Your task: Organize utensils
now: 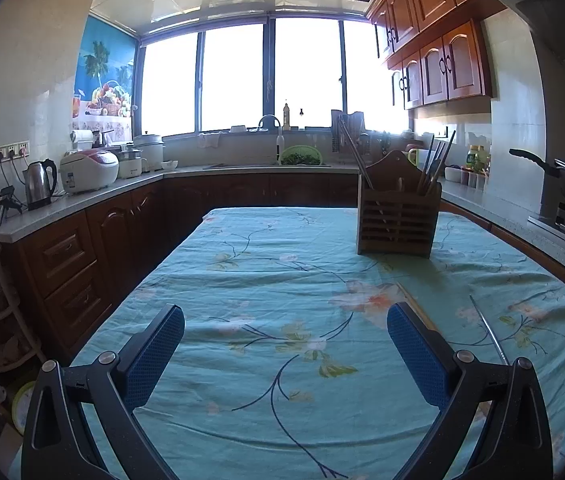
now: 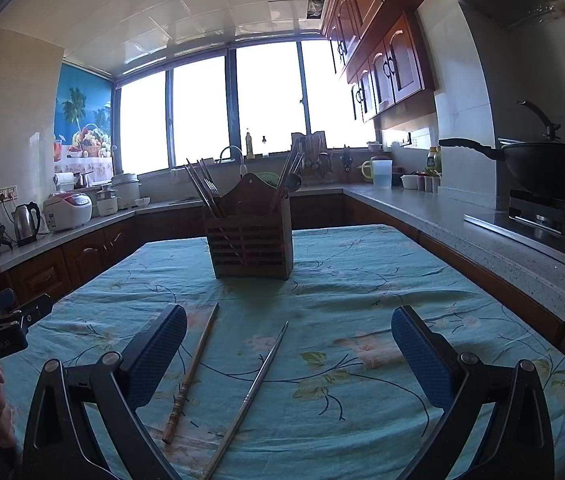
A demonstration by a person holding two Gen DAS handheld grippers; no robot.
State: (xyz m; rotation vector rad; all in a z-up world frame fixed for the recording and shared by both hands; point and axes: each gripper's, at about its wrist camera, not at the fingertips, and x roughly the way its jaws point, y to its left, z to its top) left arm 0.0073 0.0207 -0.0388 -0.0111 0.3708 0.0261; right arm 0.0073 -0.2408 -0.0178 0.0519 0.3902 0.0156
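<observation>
1. Left hand-held gripper (image 1: 285,346): black frame, blue textured pads spread wide with nothing between them, raised over the counter covered in a teal floral cloth (image 1: 242,280). In the right wrist view its body shows at the far left edge, with a bit of the person's hand below it.
2. Brown bamboo-style chopstick (image 2: 192,372): lies flat on the cloth, pointed end away from the camera, carved handle near. It sits just right of the right gripper's left pad (image 2: 158,356); I cannot tell whether they touch.
3. Silver metal chopstick (image 2: 256,388): lies flat just right of the bamboo one, apart from it and angled so their far ends diverge. The left wrist view shows it as a thin grey line at (image 1: 489,330).
4. Brown slatted wooden utensil holder (image 2: 250,242): stands upright farther back on the cloth, well beyond both loose chopsticks. Several chopsticks lean out of its left and right compartments.
5. Right hand-held gripper (image 2: 289,348): pads wide apart, empty, hovering over the cloth with the metal chopstick lying between them.
</observation>
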